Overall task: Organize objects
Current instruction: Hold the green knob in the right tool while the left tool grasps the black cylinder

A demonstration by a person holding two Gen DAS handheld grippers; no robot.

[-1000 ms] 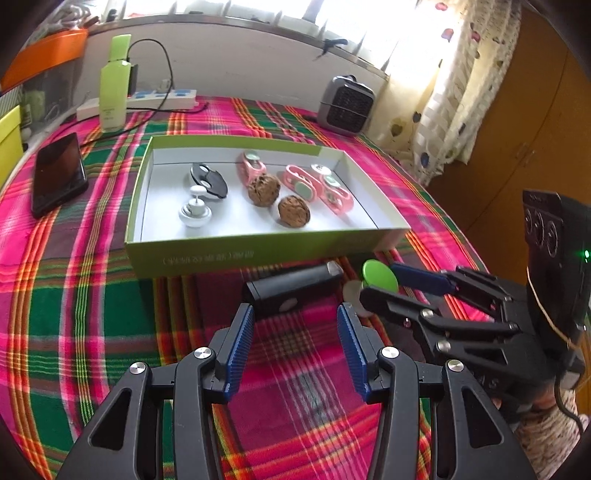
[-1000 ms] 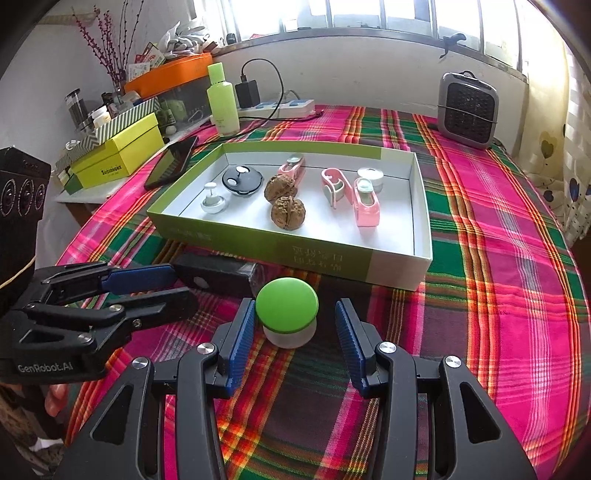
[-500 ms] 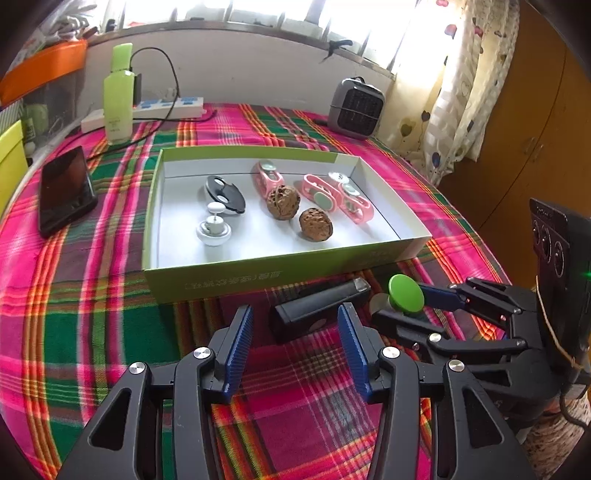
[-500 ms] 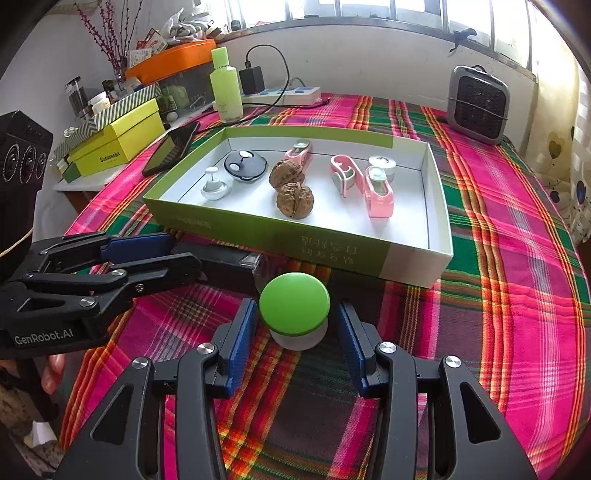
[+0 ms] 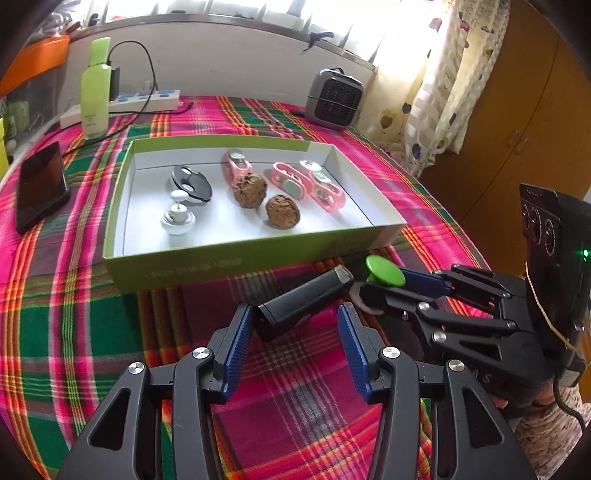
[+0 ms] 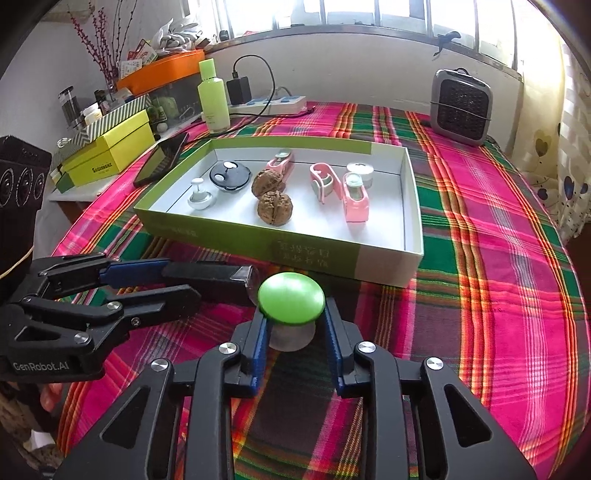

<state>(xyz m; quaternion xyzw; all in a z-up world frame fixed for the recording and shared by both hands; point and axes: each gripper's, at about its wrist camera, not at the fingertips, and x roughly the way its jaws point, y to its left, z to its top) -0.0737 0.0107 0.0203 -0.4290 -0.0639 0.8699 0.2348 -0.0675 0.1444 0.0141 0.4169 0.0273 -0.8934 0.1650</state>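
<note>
My right hand-held gripper (image 6: 295, 328) is squeezed onto the pale base of the green-topped knob (image 6: 291, 298), just in front of the green box (image 6: 236, 240) on the tabletop (image 6: 480, 295). My left hand-held gripper (image 5: 295, 332) is wide open around the near end of the black bar (image 5: 303, 297). Inside the box I see two walnuts (image 5: 282, 211), pink clips (image 5: 325, 186), a black disc (image 5: 192, 182) and a white knob (image 5: 178, 220).

Bright window (image 6: 369, 14) backlight, blown-out glare, fisheye-curved dark corners
</note>
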